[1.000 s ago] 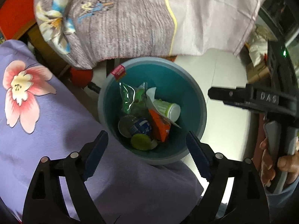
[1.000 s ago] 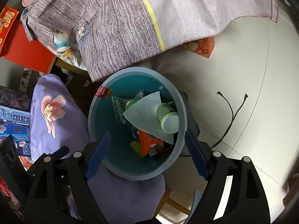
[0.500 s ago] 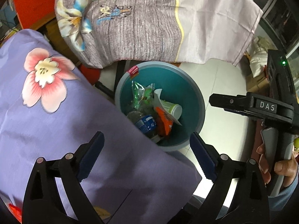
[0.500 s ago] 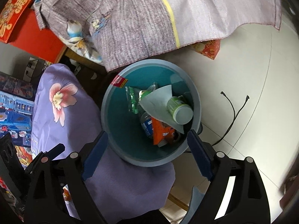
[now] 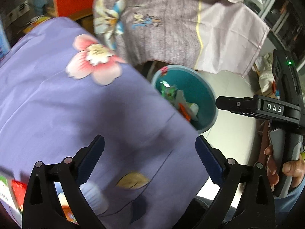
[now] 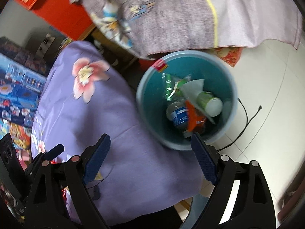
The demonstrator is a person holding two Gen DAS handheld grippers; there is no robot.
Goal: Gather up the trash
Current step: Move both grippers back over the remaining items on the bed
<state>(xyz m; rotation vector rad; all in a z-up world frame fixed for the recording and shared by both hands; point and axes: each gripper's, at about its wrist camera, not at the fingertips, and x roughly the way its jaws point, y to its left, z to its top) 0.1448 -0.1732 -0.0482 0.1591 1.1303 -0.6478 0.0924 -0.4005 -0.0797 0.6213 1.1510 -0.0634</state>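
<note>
A teal bin (image 6: pixel 150 103) stands on the floor beside a purple flowered cloth (image 6: pixel 91 114). It holds a green cup (image 6: pixel 209 103), a blue-labelled bottle (image 6: pixel 177 114), an orange wrapper (image 6: pixel 194 118), a green wrapper (image 6: pixel 171 85) and white paper (image 6: pixel 192 87). My right gripper (image 6: pixel 150 136) hovers open and empty, its right finger over the bin's near rim. In the left wrist view the bin (image 5: pixel 192 84) is half hidden behind the purple cloth (image 5: pixel 76 105). My left gripper (image 5: pixel 149 141) is above that cloth with its jaws opening and nothing between them.
A grey-lilac patterned cloth (image 6: pixel 190 19) hangs behind the bin. A black cable (image 6: pixel 246 122) lies on the white tiles to the right. A red box (image 6: pixel 63 13) and colourful boxes (image 6: pixel 15 87) sit at the left. A hand (image 5: pixel 289 168) holds the other gripper's black body (image 5: pixel 274 107).
Both grippers have pulled back and risen from over the bin, which has slid right and shrunk in both views. The purple cloth fills more of each. The left jaws have spread wider.
</note>
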